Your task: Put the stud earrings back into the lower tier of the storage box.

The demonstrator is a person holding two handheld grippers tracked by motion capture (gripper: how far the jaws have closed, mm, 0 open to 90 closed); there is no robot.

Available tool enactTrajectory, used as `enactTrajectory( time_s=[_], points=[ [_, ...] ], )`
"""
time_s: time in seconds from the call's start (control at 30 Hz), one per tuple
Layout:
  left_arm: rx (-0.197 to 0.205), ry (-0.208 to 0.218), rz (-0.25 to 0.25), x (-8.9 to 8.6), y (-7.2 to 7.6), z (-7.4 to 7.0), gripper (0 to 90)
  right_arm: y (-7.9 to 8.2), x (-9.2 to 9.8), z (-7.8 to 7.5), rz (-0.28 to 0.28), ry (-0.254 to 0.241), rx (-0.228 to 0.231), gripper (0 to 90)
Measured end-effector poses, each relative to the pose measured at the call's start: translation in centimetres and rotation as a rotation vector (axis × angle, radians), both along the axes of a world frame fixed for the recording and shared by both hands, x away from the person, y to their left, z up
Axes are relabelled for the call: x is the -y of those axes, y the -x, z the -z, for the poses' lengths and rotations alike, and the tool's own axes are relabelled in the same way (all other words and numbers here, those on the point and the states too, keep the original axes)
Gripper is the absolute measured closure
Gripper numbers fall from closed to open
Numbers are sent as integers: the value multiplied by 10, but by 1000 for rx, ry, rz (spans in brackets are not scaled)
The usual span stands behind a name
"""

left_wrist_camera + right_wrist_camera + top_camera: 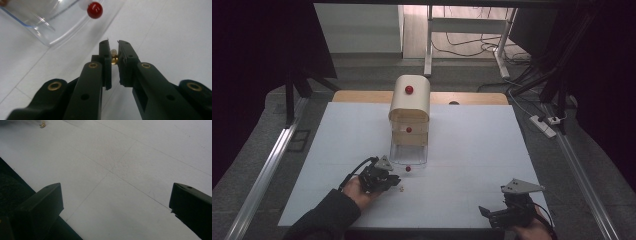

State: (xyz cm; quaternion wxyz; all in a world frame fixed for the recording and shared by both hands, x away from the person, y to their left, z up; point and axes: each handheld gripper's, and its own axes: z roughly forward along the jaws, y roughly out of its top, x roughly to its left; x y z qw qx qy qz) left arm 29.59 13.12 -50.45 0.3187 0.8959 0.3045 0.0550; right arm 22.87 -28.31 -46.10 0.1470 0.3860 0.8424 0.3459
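Near the front edge of the white worktop [472, 145], left of centre, the left gripper [393, 186] lies low over the surface, held in a hand [354, 190] whose dark sleeve [319, 217] enters from the bottom of the high view. Its two black jaws stand almost together, clamped on a small trinket [114, 57] with a brass-coloured base and a pale, rounded top; the left gripper view shows the piece pinched between the inner faces near the jaw tips, just above the white surface. A small pale item [401, 189] also rests on the worktop just beside the gripper's tip in the high view; whether it is the same piece cannot be told at that size.

Just beyond the left gripper stands a small drawer cabinet [409, 112] with an arched cream top and wooden tiers, each front carrying a red ball knob. Its lowest drawer [408, 155], of clear plastic, is pulled out toward the front edge, and its red knob [95, 10] hangs close ahead of the clamped jaws, to their left in the left gripper view. The drawer's transparent wall [37, 25] occupies the upper left corner of that view.

At the front right corner of the worktop the right gripper [492, 215] rests in the other hand [532, 231], with a grey three-cornered plate [522, 187] on top. Its jaws stand wide apart with bare white surface between them, well apart from the cabinet and from the left gripper.
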Motion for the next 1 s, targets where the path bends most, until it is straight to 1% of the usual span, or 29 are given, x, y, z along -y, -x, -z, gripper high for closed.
enactTrajectory(
  time_s=[0.23,0.37,0.63,1.0],
  points=[
    [7,48,-32,-6,0,-9,810,0,0,0,0,-1,-1,0],
    [21,62,-41,-8,-1,-13,808,0,0,0,0,0,-1,0],
    [50,79,-51,-8,-2,-20,804,0,0,0,1,0,-4,0],
    [83,111,-81,-11,-11,-28,803,0,0,0,0,3,-3,0]
  ],
)
